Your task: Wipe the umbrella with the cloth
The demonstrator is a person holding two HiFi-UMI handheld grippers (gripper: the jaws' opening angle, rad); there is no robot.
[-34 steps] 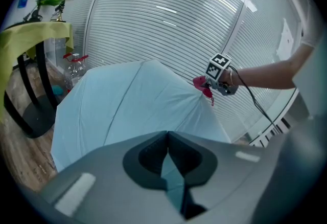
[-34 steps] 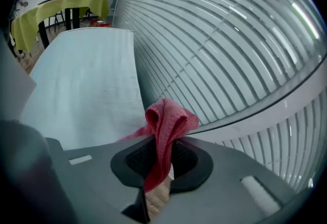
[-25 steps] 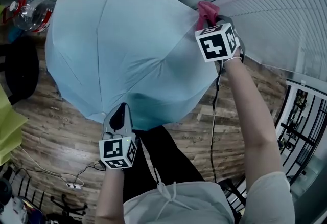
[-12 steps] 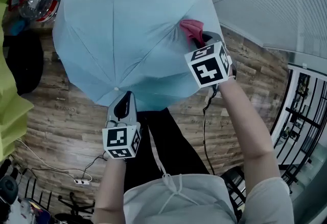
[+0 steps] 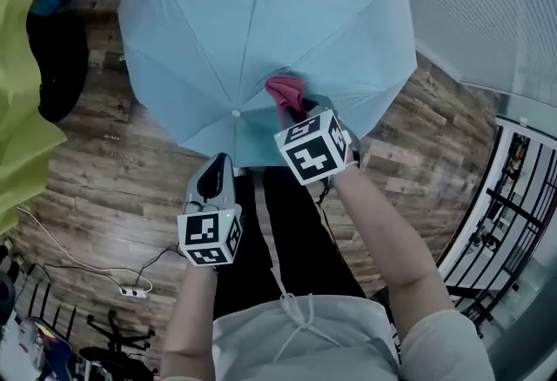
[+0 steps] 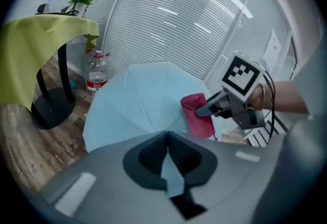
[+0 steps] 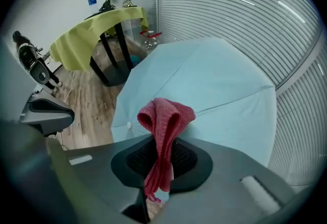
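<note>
While the left gripper (image 5: 214,172) pinches the umbrella (image 5: 261,23) rim, the right gripper (image 5: 306,112) clamps the cloth (image 5: 285,93).
The red cloth presses the open canopy near its edge.

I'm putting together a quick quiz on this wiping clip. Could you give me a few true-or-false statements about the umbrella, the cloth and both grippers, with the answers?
1. The right gripper is shut on the red cloth. True.
2. The left gripper is open and empty. False: it pinches the edge of the umbrella.
3. The umbrella is folded shut. False: its canopy is spread open.
4. A bottle stands upright near the draped table. True.
</note>
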